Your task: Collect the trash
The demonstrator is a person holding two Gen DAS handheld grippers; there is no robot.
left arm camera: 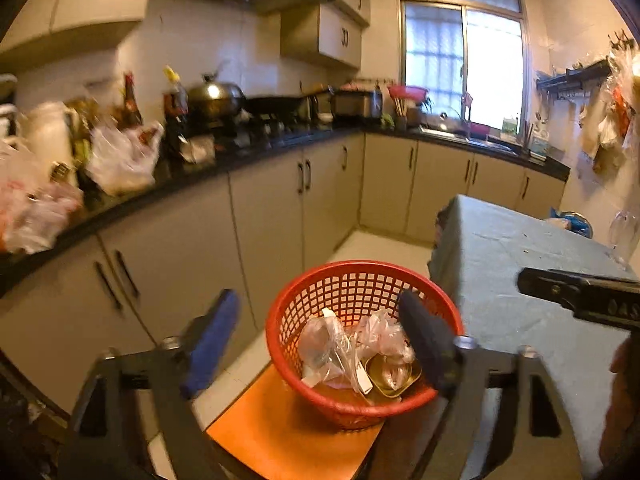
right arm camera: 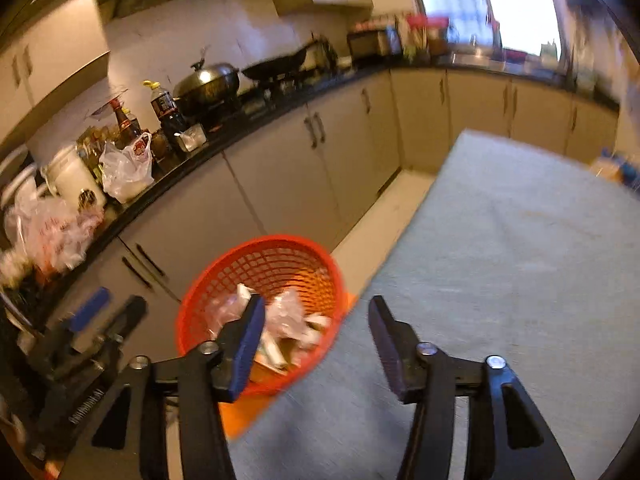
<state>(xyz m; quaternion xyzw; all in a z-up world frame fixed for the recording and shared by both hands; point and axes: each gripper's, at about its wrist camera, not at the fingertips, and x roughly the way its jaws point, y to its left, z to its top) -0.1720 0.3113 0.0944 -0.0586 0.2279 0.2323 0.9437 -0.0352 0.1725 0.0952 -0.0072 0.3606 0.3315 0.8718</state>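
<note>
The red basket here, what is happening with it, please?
A person holds two grippers above a kitchen scene. The red basket stands on an orange seat beside the cloth-covered table; it already holds crumpled plastic bags and a small tin. The left gripper and right gripper are both open and empty.

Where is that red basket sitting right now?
The red basket sits on an orange stool, left of the cloth-covered table, facing the cabinets; both views show it.

Legible text: none. Print on white plastic bag (right arm camera: 127, 168), bottle labels (right arm camera: 163, 108) and claw arm (right arm camera: 86, 406) lettering too blurred to read.
</note>
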